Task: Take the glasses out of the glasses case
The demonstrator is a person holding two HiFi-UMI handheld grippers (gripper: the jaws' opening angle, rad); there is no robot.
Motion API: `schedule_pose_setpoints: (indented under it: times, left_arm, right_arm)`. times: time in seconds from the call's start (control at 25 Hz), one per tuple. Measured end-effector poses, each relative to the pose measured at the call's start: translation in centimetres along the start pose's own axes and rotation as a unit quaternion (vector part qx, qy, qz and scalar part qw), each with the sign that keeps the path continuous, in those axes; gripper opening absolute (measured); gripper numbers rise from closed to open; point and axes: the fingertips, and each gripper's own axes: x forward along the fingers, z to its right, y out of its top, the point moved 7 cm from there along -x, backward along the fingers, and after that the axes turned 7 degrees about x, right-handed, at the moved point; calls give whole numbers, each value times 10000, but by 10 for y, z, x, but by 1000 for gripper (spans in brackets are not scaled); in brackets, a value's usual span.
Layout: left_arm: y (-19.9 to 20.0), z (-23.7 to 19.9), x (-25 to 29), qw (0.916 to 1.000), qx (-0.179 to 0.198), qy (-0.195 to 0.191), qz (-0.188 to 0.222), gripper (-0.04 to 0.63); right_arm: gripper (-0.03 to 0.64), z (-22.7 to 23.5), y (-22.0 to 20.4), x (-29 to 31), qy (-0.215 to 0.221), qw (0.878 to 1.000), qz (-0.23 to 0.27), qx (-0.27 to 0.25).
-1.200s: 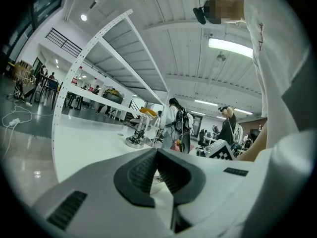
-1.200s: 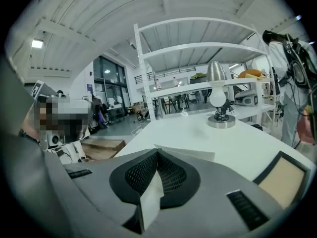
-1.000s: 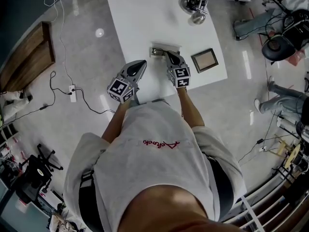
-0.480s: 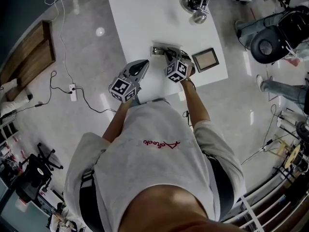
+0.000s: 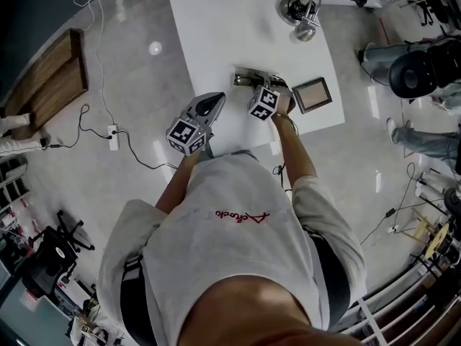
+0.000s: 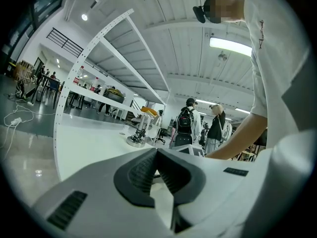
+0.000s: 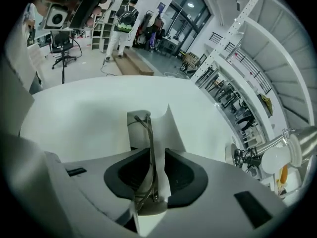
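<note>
Table (image 5: 223, 27) first: white, with the person standing at its near edge. A metal stand (image 5: 299, 11) sits far right and a frame (image 5: 312, 94) right of the work. The left gripper (image 5: 214, 101) hangs at the near left, apart from the case (image 5: 248, 78). Its tips are clenched together on nothing. The right gripper (image 5: 261, 86) points steeply down at the case. Its jaws have just been opening and now stand released, one on each side of the glasses (image 7: 150, 143), pads not pressing.

The glasses appear to lie folded in the open case, so nothing is out yet.

Risks, as I judge them:
- The jaws straddle a thin metal arm, so a hard or off-centre squeeze could bend it or let it slip.
- Nothing steadies the case, so a lift may drag it along or tip it.

Only the right gripper view shows the glasses and the gap beside them. In the head view the marker cube covers them. Only the head view shows how far the left gripper stands from the case. The left gripper view shows its touching tips.
</note>
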Motion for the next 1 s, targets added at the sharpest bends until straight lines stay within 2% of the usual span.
schedule_pose_setpoints:
  times: [0.16,0.56,1.0]
  left_arm:
    - [0,-2,-4,10000,12,34,-23,-11]
    - [-2,-3,-9,10000,-40,24,-42,-11]
    - [0,3,-1,9999,40,-110,40,-11]
  right_arm:
    - [35,-1,1,2,-31,9998,-106,-143]
    - [29,-3,2,-6,-316,9985,-54,-442]
    - [28,10,17,-34,-869,9935,400,-608]
